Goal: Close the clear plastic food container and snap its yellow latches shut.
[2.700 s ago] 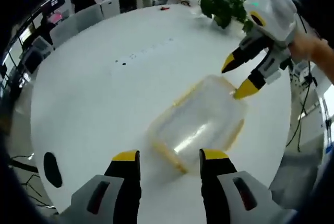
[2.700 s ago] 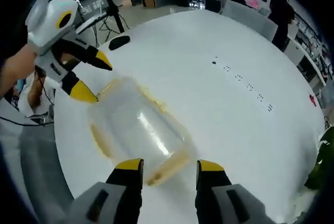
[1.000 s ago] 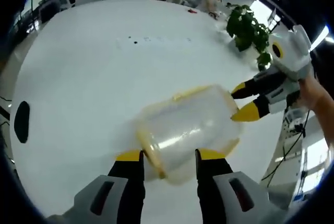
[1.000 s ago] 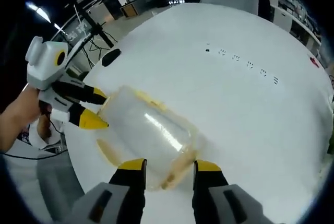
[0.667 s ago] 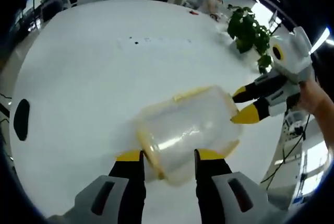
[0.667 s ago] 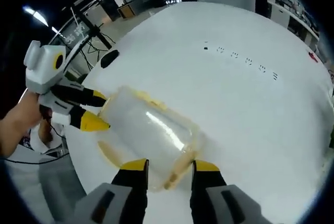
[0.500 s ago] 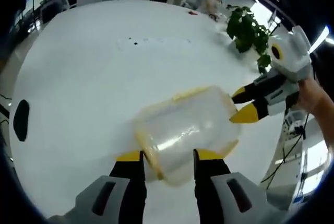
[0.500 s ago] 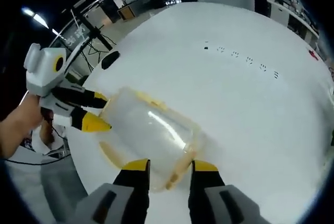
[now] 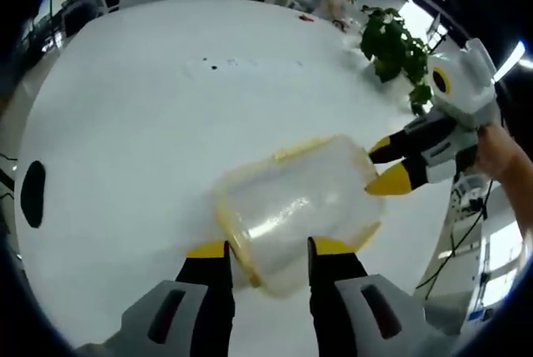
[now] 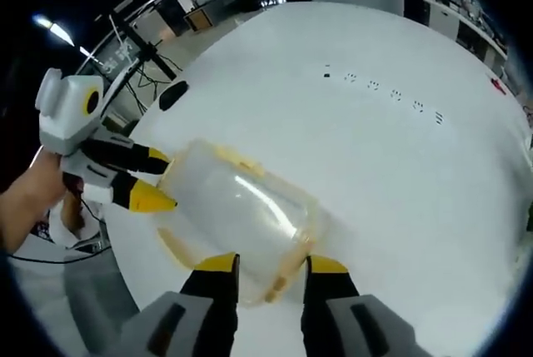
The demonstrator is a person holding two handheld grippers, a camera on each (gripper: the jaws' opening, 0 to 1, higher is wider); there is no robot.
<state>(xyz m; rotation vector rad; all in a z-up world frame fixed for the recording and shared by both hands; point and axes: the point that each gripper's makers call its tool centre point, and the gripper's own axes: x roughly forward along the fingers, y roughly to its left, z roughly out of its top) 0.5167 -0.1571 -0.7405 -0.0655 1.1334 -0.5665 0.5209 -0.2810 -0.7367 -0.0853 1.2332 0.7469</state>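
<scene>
The clear plastic container [image 9: 291,199] lies lid-on on the round white table [image 9: 141,107], with yellow latches along its rim. In the left gripper view my left gripper [image 9: 268,249] stands open, its yellow-tipped jaws astride the near end of the container and that end's yellow latch [image 9: 237,245]. The right gripper [image 9: 385,166] reaches in from the right, its fingers touching the far end. In the right gripper view the container [image 10: 241,203] has my right gripper [image 10: 272,264] open astride its near latch [image 10: 283,275]. The left gripper [image 10: 158,178] is at the opposite end.
A potted plant [image 9: 391,41] stands at the table's far right edge. A black oval thing [image 9: 33,193] [image 10: 172,95] lies near the rim. Small dark marks [image 10: 383,95] dot the tabletop. Past the near edge hang cables [image 9: 466,207]. Office desks and chairs lie beyond.
Since 2.7 s ago both grippers have closed in from clear of the container to its two ends. Over the last second almost nothing has moved.
</scene>
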